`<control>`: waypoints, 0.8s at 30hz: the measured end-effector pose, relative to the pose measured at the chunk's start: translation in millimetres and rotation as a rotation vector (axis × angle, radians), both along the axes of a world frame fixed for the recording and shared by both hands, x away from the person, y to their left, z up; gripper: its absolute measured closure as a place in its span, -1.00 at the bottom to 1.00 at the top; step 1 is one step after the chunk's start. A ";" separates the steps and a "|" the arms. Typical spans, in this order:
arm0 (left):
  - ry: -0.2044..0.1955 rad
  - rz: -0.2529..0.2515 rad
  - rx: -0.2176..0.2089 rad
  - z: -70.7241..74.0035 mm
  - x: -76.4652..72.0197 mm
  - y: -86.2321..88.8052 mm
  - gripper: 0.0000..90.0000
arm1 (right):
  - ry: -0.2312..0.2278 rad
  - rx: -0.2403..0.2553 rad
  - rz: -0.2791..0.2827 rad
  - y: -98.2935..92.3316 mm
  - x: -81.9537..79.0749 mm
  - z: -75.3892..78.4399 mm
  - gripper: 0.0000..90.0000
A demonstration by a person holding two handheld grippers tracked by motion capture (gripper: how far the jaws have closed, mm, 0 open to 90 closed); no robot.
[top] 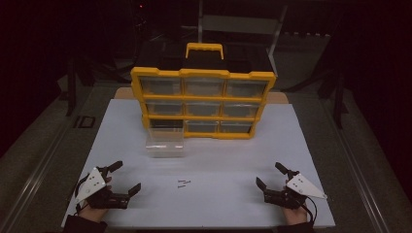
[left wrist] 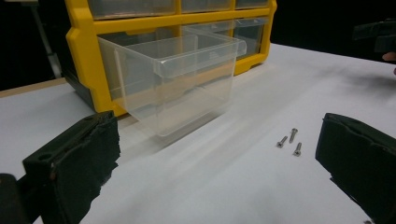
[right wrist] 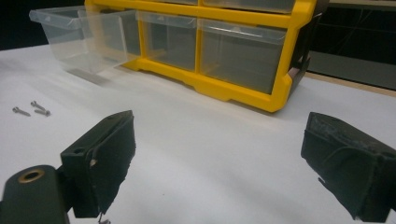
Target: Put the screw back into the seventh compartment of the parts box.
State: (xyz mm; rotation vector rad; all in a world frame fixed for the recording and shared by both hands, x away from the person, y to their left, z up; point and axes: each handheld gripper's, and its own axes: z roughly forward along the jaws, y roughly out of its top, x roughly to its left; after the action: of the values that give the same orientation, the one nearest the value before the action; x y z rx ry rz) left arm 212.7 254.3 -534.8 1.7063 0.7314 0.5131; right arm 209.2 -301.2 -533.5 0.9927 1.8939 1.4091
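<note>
A yellow organizer cabinet [top: 203, 103] with clear drawers stands at the back of the white tabletop [top: 228, 160]. Its bottom-left drawer [top: 165, 141], clear and empty, is pulled out toward me; it also shows in the left gripper view [left wrist: 177, 84] and the right gripper view [right wrist: 77, 39]. Three small screws [top: 183, 183] lie on the table in front of it [left wrist: 289, 141] [right wrist: 31, 109]. My left gripper [top: 125, 178] rests open at the near left, nothing between its jaws. My right gripper [top: 270, 175] rests open at the near right, likewise empty.
The cabinet has a yellow carry handle [top: 204, 48] on top. Dark floor and furniture legs surround the table. A metal rail [top: 34, 179] runs along the left side. The table's front edge lies just behind my hands.
</note>
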 end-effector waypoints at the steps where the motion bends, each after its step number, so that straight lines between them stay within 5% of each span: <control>1: 0.000 0.000 0.000 0.0 0.0 0.0 -1.00 | 0.000 0.000 0.000 0.0 0.0 0.0 -0.78; 11: 0.004 -0.003 0.007 -0.4 1.1 -2.6 -1.00 | -0.023 -0.014 0.020 1.5 -2.0 2.1 -0.78; 24: -0.018 -0.045 0.015 6.7 -4.4 -11.1 -1.00 | -0.029 0.030 0.034 -1.0 -4.3 5.8 -0.78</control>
State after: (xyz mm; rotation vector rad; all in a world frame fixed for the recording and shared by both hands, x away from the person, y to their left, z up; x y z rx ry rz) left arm 208.4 243.1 -528.1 1.7266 0.6763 0.5029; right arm 204.9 -302.2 -527.7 0.9534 1.8820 1.4673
